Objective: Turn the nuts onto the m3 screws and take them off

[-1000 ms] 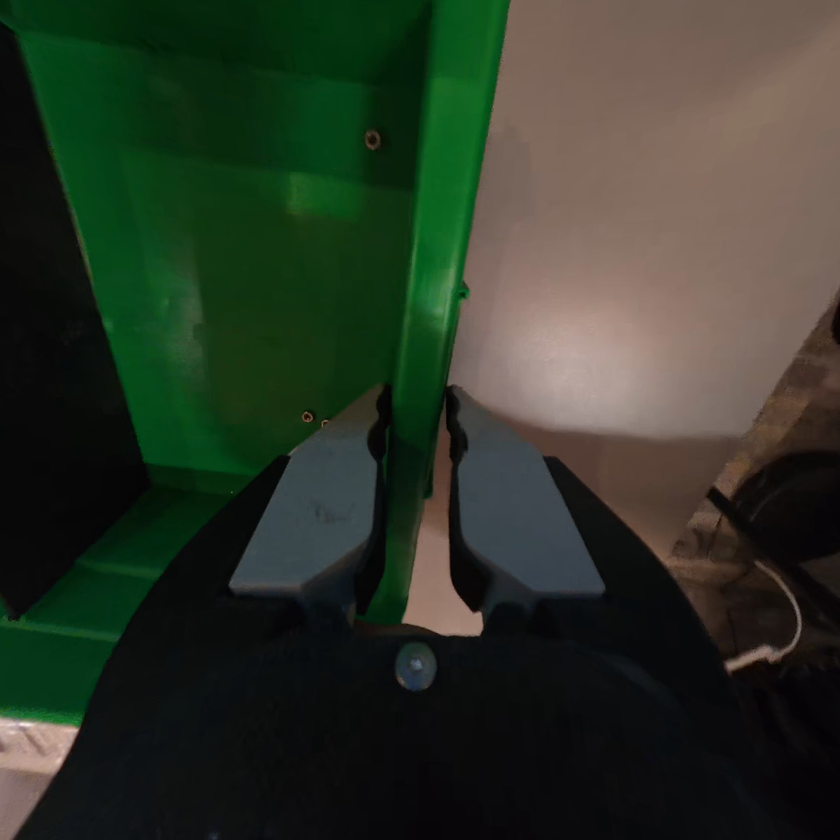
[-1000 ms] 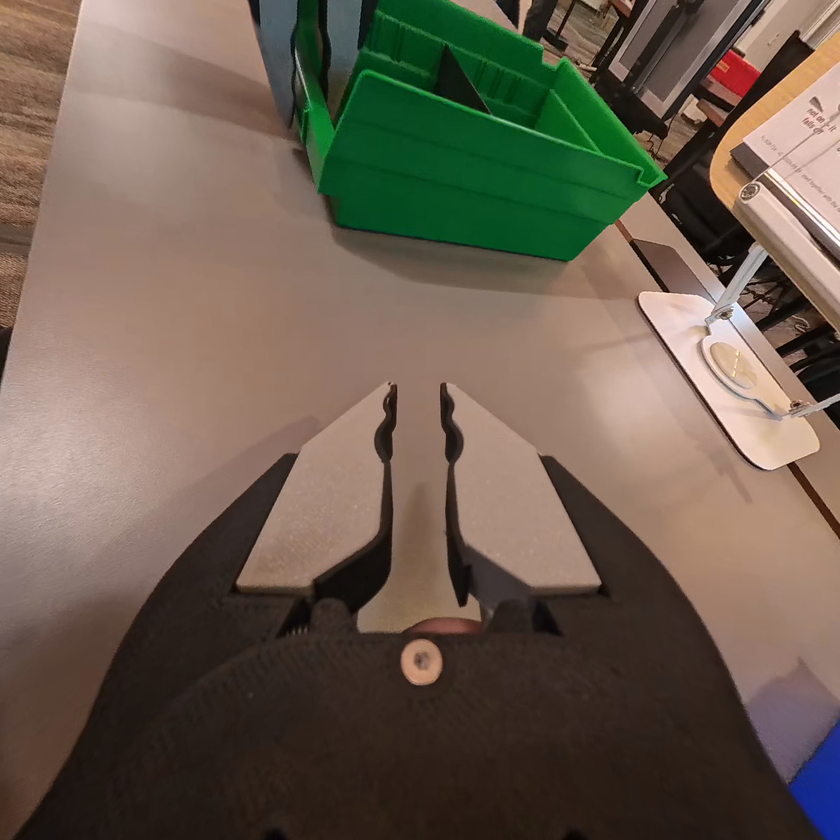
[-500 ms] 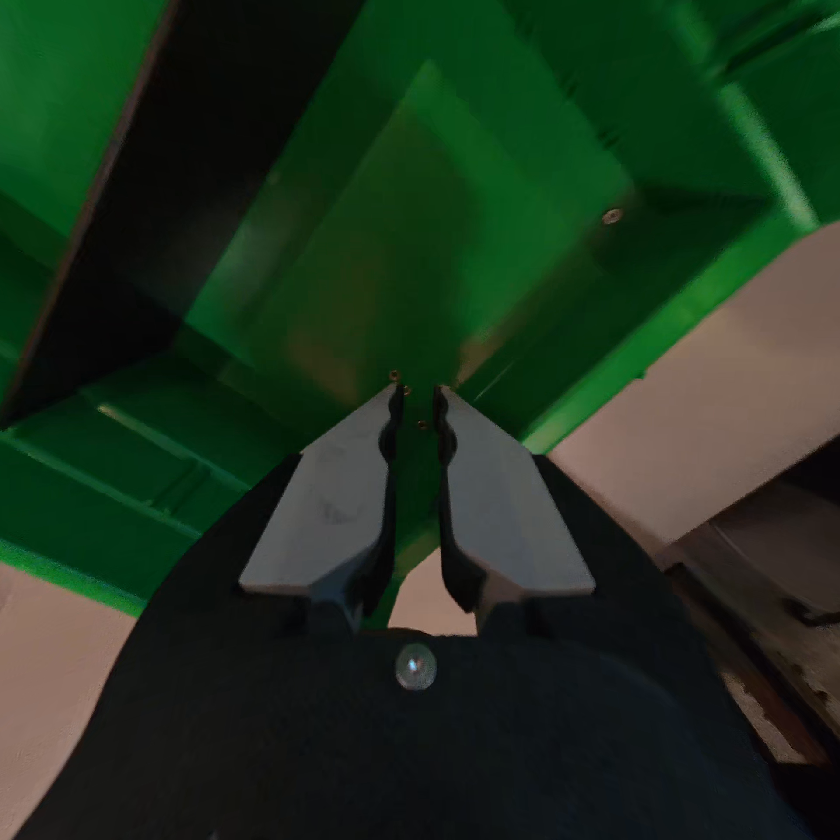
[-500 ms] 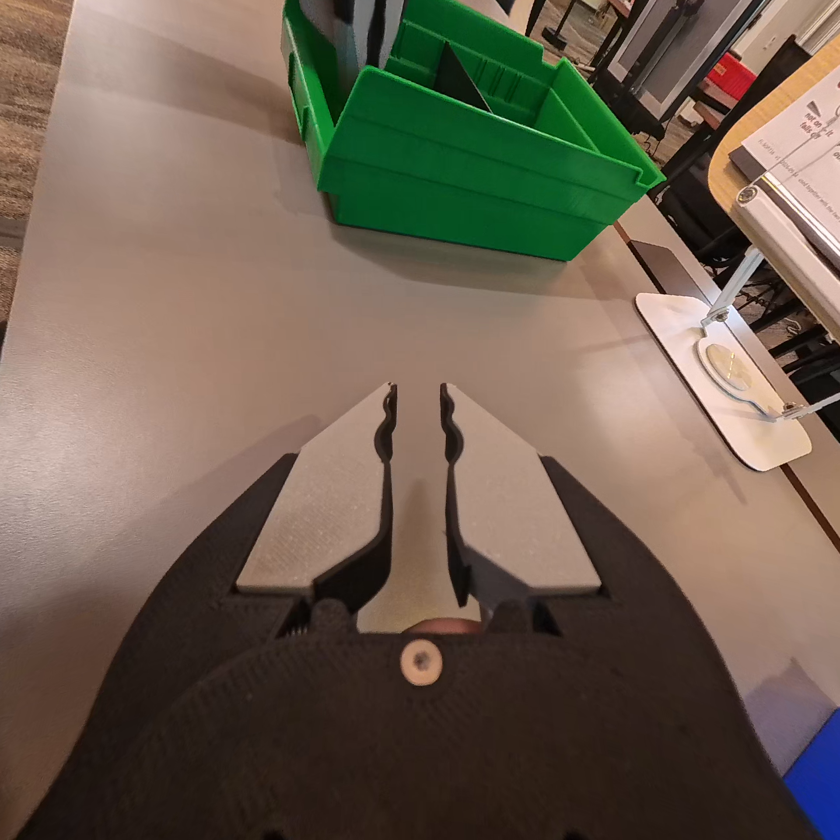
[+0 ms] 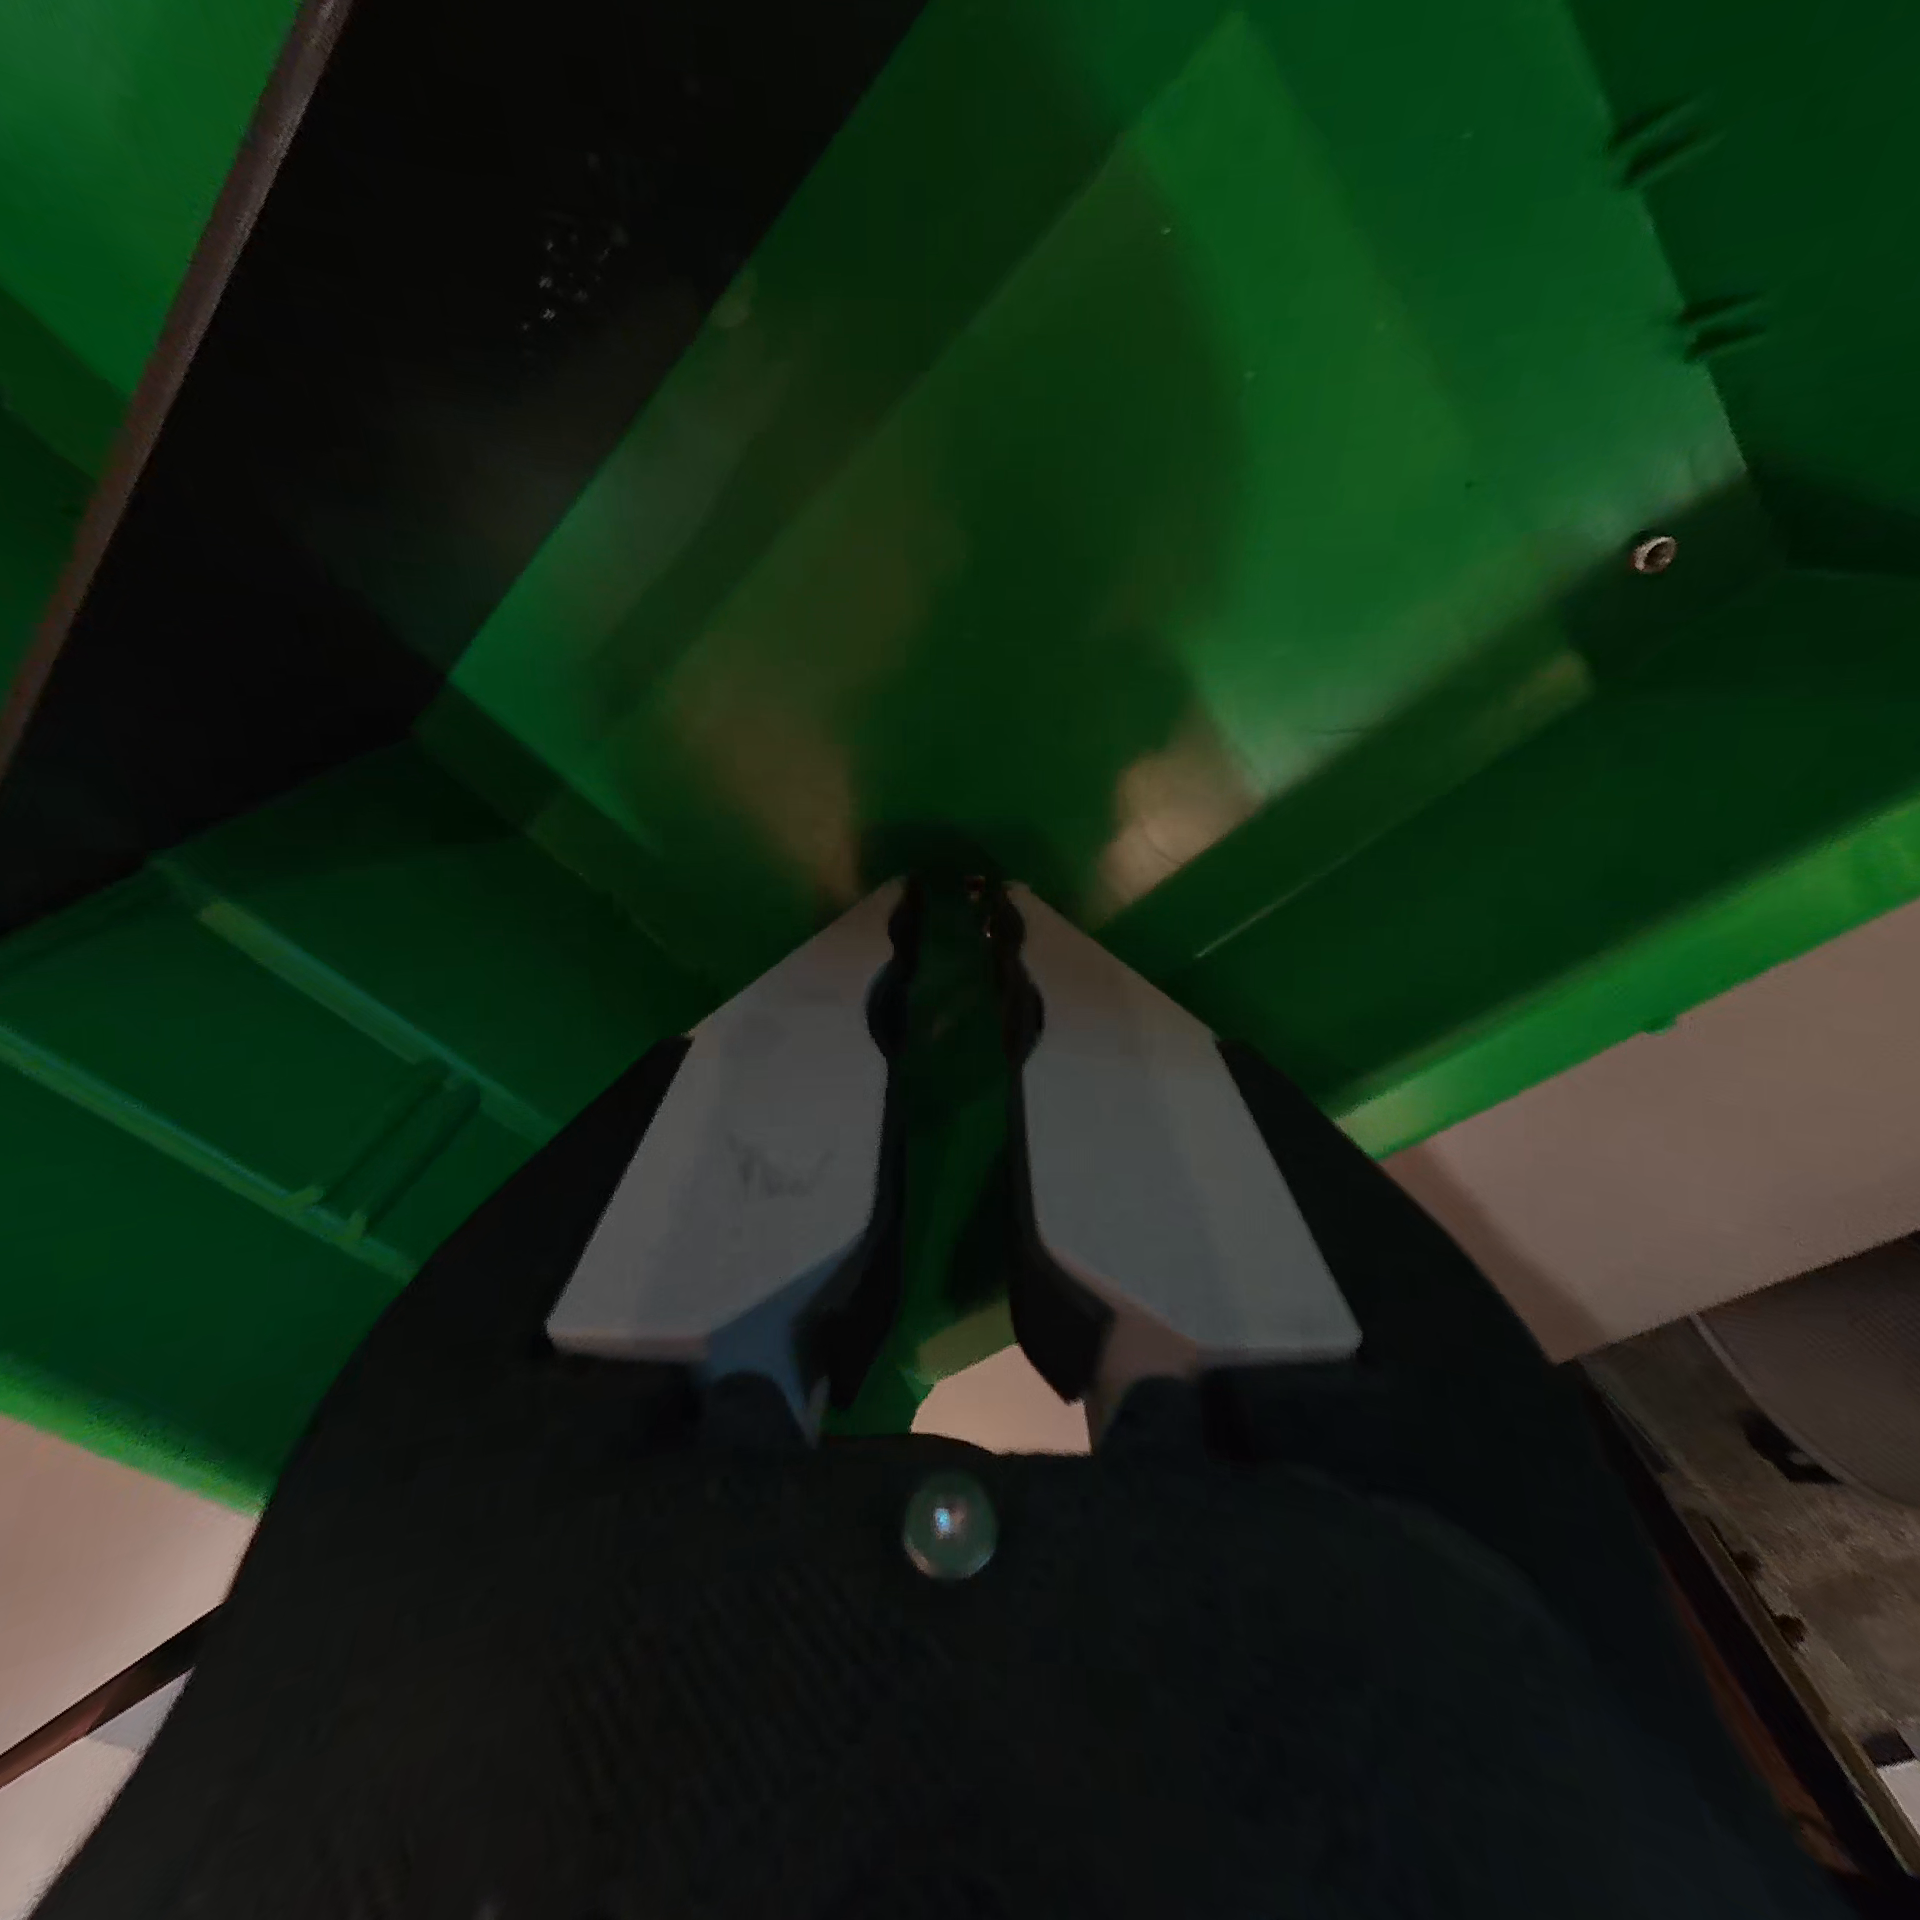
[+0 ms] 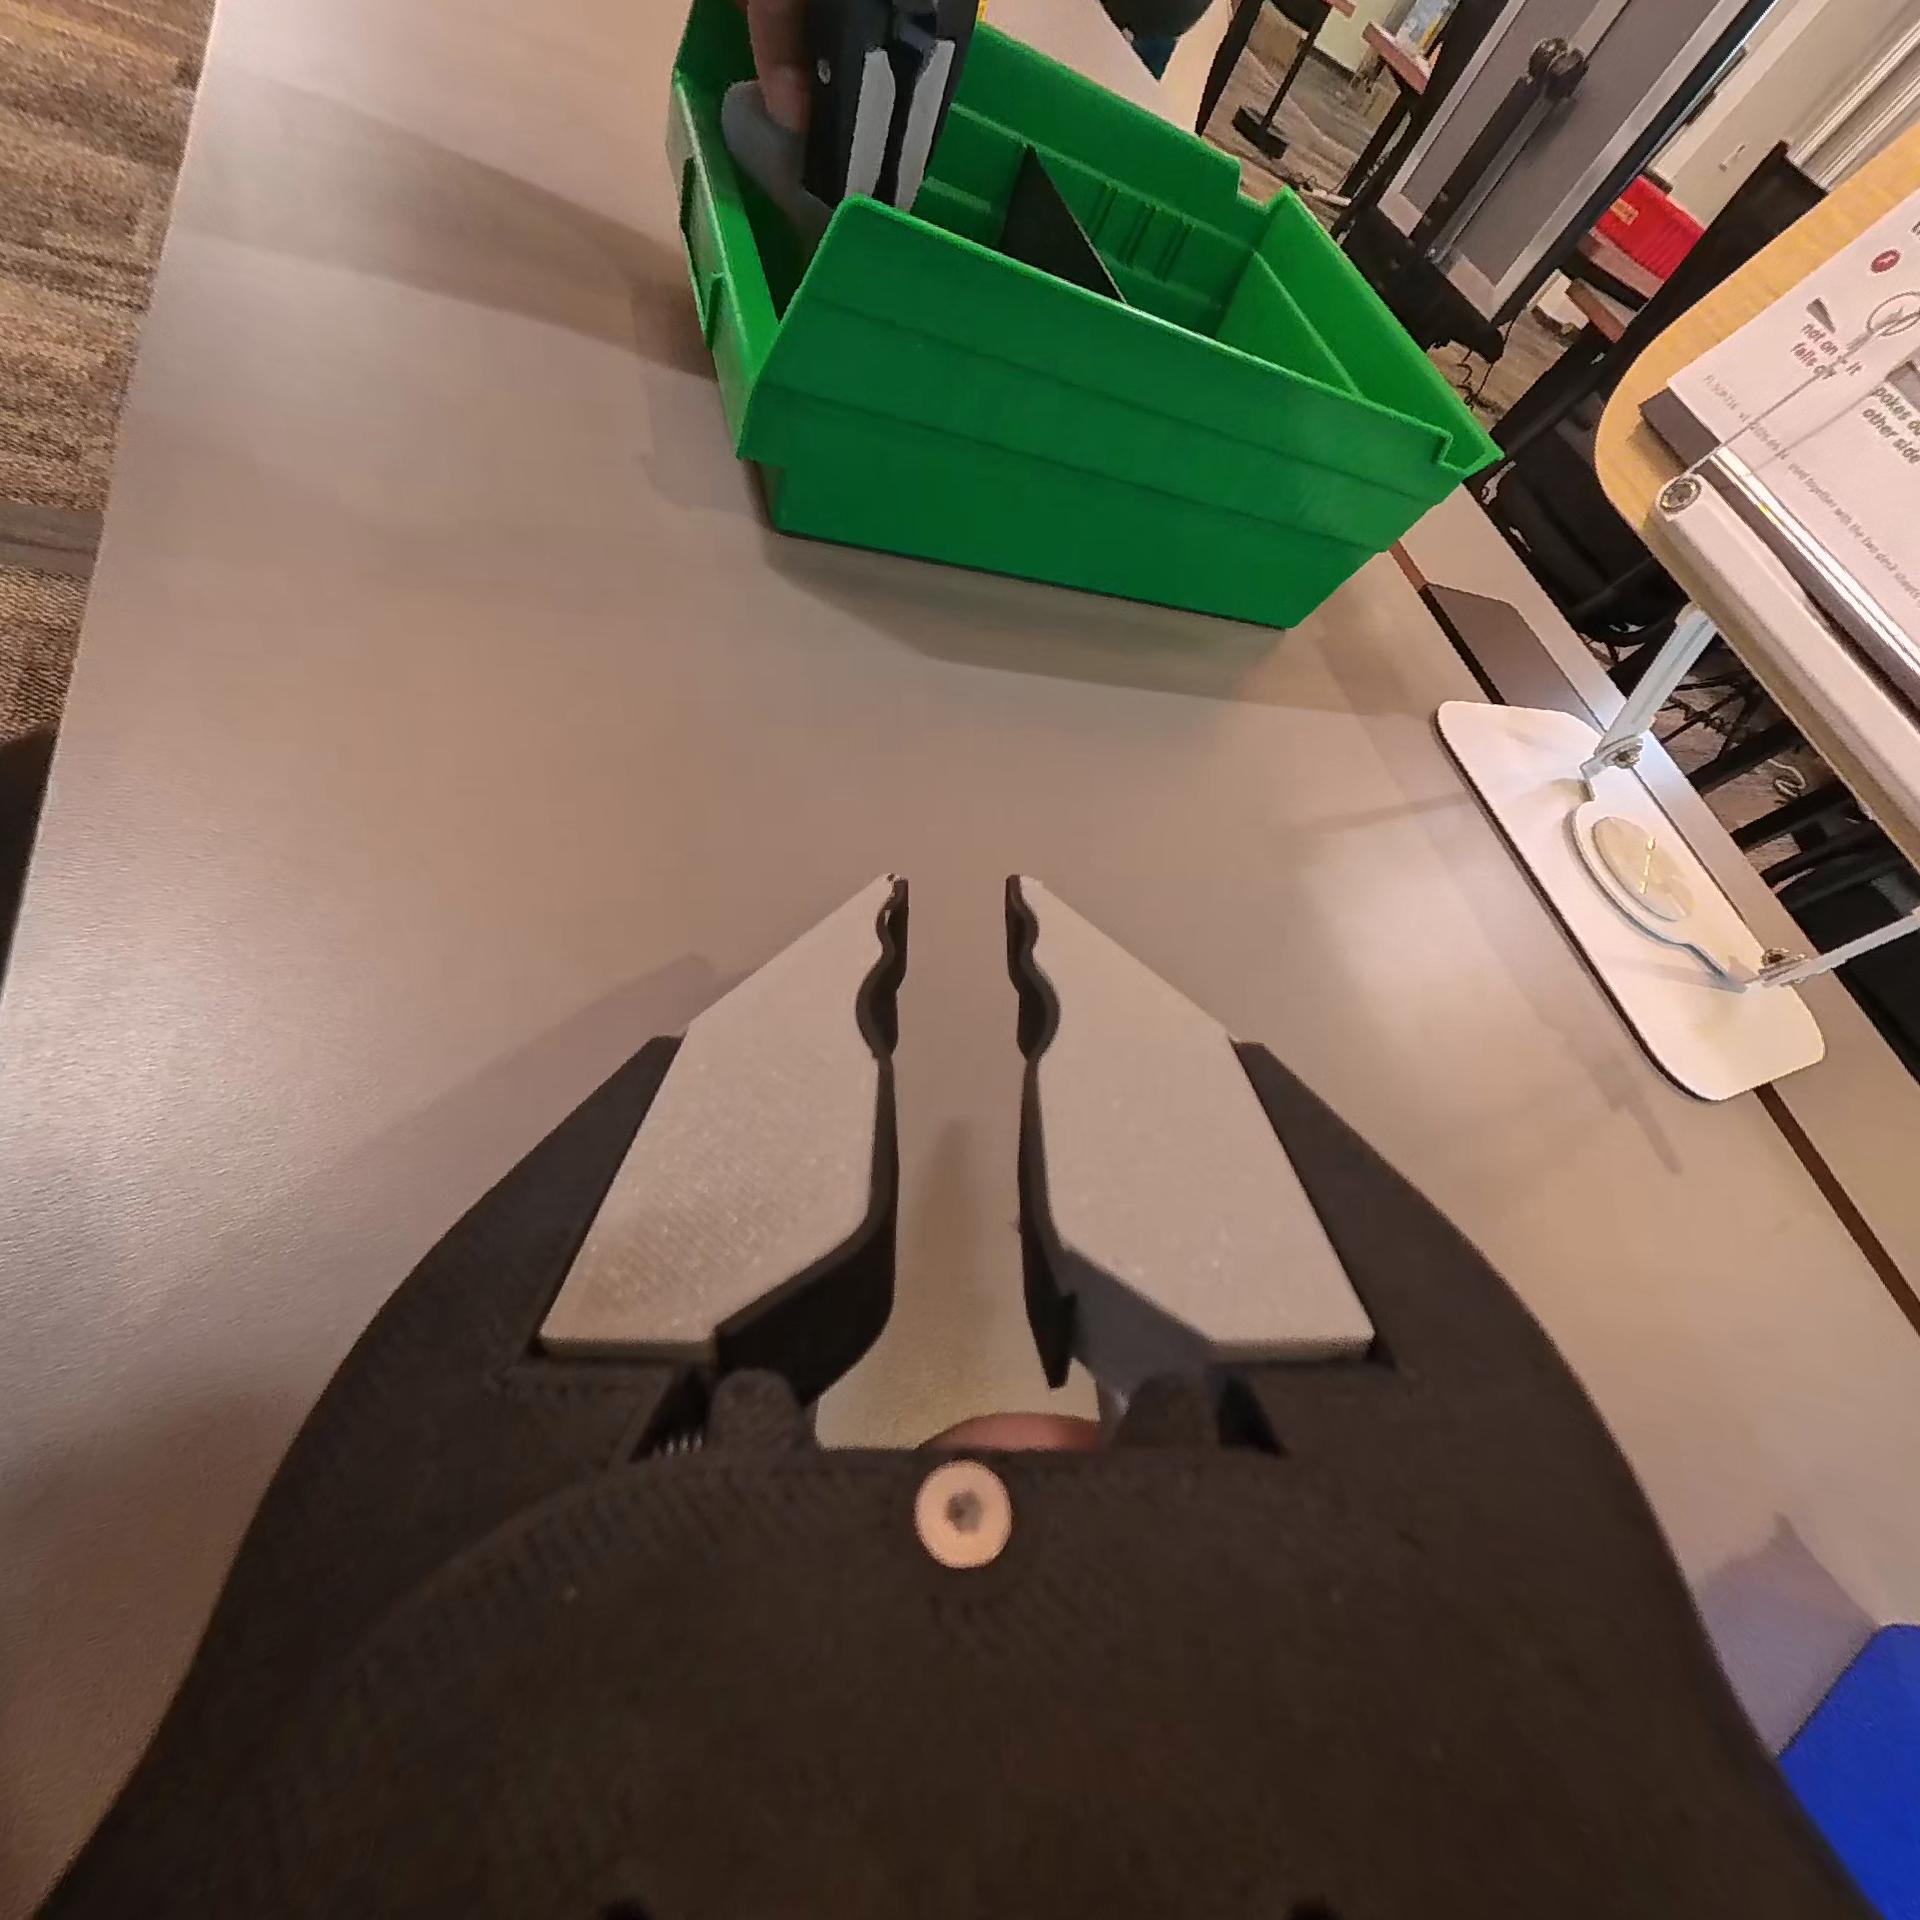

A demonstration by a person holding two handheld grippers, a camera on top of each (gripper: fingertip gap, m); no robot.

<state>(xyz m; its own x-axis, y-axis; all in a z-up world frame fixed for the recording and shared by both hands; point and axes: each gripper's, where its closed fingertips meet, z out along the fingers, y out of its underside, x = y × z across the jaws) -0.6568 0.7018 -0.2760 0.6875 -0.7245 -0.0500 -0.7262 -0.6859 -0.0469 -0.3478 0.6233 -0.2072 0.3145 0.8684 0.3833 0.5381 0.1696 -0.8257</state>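
My left gripper (image 5: pixel 954 891) is down inside the green bin (image 5: pixel 1195 520), with its tips against the bin floor. Its jaws stand slightly apart, and the green floor shows between them. Small dark metal pieces (image 5: pixel 975 883) lie right at the tips; blur and shadow hide whether they are held. One small nut (image 5: pixel 1652 552) lies on the floor in the far right corner. My right gripper (image 6: pixel 954 883) hovers low over the grey table (image 6: pixel 468 675), empty, with its jaws slightly apart. The right wrist view shows the bin (image 6: pixel 1039 447) ahead and the left gripper (image 6: pixel 883 94) dipped into its near left corner.
A black divider (image 5: pixel 436 364) stands in the bin, left of my left gripper. A white base plate with a metal stand (image 6: pixel 1621 914) sits at the table's right edge under a white board. A blue object (image 6: pixel 1860 1766) is at the lower right.
My left gripper moved from the bin's outer wall into the bin and went down to its floor over the small metal pieces. My right gripper stayed nearly still over the table.
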